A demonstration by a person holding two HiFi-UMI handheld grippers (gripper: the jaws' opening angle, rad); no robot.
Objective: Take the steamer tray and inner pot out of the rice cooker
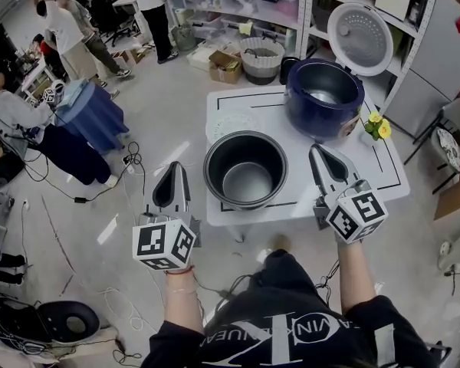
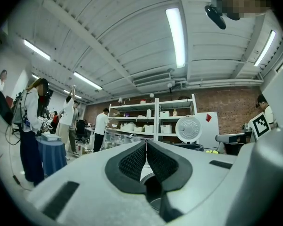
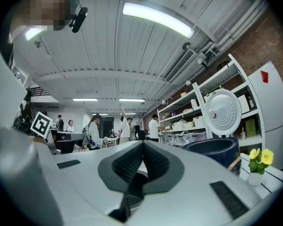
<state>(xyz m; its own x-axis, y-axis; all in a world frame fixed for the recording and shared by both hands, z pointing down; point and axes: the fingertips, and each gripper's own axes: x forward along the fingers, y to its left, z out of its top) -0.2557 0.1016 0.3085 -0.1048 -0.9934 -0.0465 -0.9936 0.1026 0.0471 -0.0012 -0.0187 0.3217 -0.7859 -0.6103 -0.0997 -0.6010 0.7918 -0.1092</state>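
Observation:
The dark metal inner pot (image 1: 245,169) stands upright on the white table (image 1: 383,167), near its front edge. Behind it lies the white steamer tray (image 1: 228,123), flat on the table. The blue rice cooker (image 1: 324,98) stands at the back right with its lid (image 1: 359,39) up and its well open. My left gripper (image 1: 174,165) hovers off the table's left side, beside the pot and apart from it, shut on nothing. My right gripper (image 1: 314,149) is held to the pot's right, also shut and empty. Both gripper views show pads pressed together (image 2: 145,141) (image 3: 143,142).
A small vase of yellow flowers (image 1: 379,126) stands right of the cooker. Shelves with boxes (image 1: 238,6) line the back. A blue-draped stand (image 1: 92,113) and cables (image 1: 130,159) are on the floor at left, with several people (image 1: 61,29) beyond.

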